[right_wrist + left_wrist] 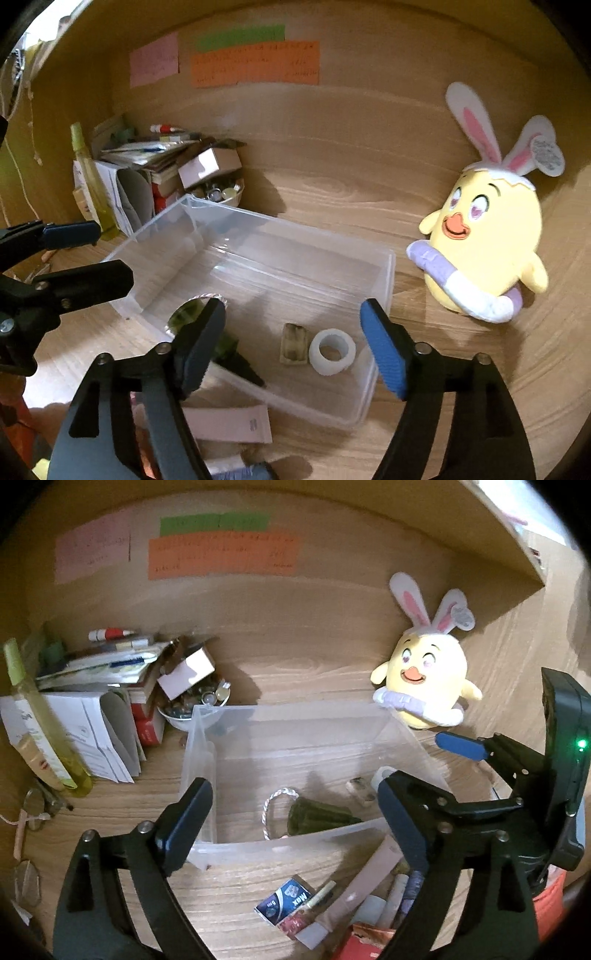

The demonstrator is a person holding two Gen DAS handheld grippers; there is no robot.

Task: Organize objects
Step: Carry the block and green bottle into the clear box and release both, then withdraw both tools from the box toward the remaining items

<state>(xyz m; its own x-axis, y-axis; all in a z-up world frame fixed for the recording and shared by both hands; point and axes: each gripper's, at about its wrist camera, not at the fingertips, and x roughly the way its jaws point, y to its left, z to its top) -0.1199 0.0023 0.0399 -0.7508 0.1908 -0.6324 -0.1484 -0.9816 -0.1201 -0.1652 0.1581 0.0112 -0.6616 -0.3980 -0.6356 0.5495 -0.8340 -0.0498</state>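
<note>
1. Between both pairs of fingers and just beyond them sits the clear plastic bin (380, 280) on the wooden worktop (332, 192), open side up, its long axis running from near right to far left in the right wrist view
2. Left gripper (291, 827) hangs over the bin's near wall with its fingers (184, 823) spread wide and nothing between them; right gripper (291, 347) hovers over the bin's near right part, fingers (384, 354) likewise apart and empty
3. Already in the bin lie a white tape roll (332, 352), a small tan block (294, 343) just beside it, and a dark green cone-shaped item (317, 816) with a twisted cord loop (275, 805)
4. What is left to sort, as I judge it, lies on the near side of the bin, below and behind the fingertips: a pink tube (232, 422) whose long axis runs roughly parallel to the bin's near wall, a small blue box (286, 901), and a cluster of pens and tubes (399, 897) at the worktop's near edge
5. Both hands would have to come back towards the person to reach that pile; the left gripper looks straight down on it, so I judge it the nearer
6. Well apart to the right stands the yellow plush chick (484, 243), closer to the right gripper, upright against the back wall
</note>
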